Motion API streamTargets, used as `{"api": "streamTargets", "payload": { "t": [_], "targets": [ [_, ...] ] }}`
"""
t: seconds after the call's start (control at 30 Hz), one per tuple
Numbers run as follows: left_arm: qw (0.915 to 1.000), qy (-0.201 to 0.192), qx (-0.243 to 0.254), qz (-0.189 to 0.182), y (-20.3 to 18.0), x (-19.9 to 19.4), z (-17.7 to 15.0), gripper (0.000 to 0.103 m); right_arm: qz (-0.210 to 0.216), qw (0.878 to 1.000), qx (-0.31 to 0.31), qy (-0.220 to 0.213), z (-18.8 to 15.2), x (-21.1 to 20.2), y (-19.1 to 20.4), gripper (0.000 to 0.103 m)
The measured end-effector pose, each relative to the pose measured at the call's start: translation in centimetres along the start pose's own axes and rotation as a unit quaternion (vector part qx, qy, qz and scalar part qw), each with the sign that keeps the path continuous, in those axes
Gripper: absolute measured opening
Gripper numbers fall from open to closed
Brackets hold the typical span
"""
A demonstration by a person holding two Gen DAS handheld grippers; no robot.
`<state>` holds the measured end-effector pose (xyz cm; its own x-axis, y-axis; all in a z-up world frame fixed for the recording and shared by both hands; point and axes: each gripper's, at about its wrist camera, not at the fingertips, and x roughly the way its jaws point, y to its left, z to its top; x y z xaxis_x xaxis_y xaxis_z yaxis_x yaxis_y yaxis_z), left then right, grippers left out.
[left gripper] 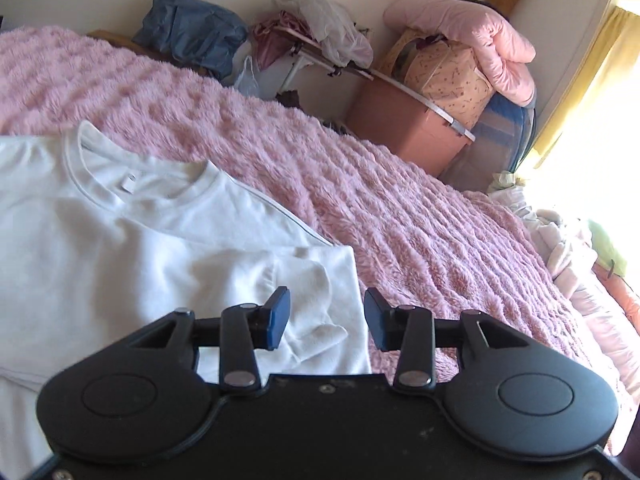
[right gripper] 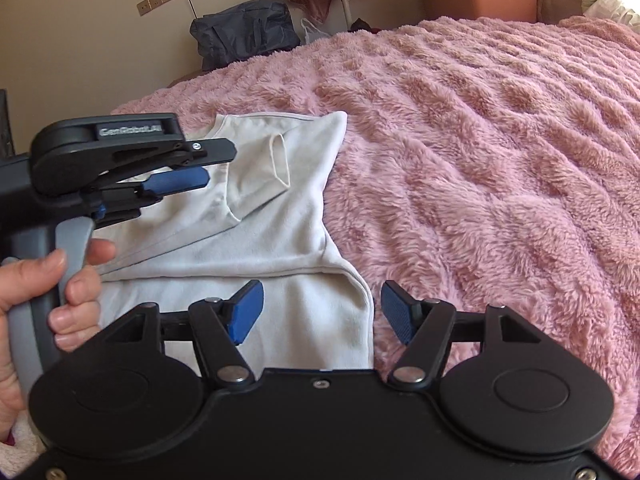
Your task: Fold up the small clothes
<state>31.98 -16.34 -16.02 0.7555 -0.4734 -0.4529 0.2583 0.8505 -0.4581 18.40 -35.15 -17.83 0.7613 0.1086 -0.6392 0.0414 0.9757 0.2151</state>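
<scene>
White shirt half folded on the pink bed, both claws open above it

From left to right: the left claw [right gripper: 176, 182] hangs with its blue pads parted and nothing between them over the one white cotton long-sleeved shirt [right gripper: 256, 216], which lies flat on the left part of the fluffy pink bed blanket [right gripper: 480, 140], one sleeve [right gripper: 260, 176] already laid across the chest; the right claw [right gripper: 322, 312] also stands open and empty, straddling the shirt's near right edge. I'd worry that a pad could snag the deep pile along with the cloth and drag the blanket, or that pinching only the top layer would pull the laid sleeve back out and rumple the fold. Count: one shirt, one blanket, two claws, one hand [right gripper: 52, 292] in sight.
</scene>
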Motion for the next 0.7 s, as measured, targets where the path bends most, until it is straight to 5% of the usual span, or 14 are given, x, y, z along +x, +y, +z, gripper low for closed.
{"api": "streamTargets", "payload": {
  "t": [0.13,0.23,0.37,0.6,0.7],
  "targets": [
    [0.9982,-0.022,-0.006,0.056,4.9,-4.7,1.6,0.045,0.012,0.999,-0.037,-0.035,2.0,1.0,1.4,0.064],
    [0.9929,-0.035,-0.017,0.112,9.2,-8.1,2.6,0.045,0.026,0.996,-0.072,-0.046,3.7,2.9,2.9,0.040],
    [0.9855,-0.041,-0.039,0.160,14.1,-11.1,2.8,0.045,0.019,0.996,-0.083,-0.034,5.7,6.7,3.9,0.040],
    [0.9796,-0.043,-0.079,0.180,18.7,-12.7,1.9,0.045,0.014,0.997,-0.078,0.014,7.0,11.2,4.9,0.040],
    [0.9795,-0.038,-0.090,0.176,19.2,-12.3,1.3,0.045,0.016,0.995,-0.095,0.030,6.5,11.6,5.5,0.018]
  ]
}}
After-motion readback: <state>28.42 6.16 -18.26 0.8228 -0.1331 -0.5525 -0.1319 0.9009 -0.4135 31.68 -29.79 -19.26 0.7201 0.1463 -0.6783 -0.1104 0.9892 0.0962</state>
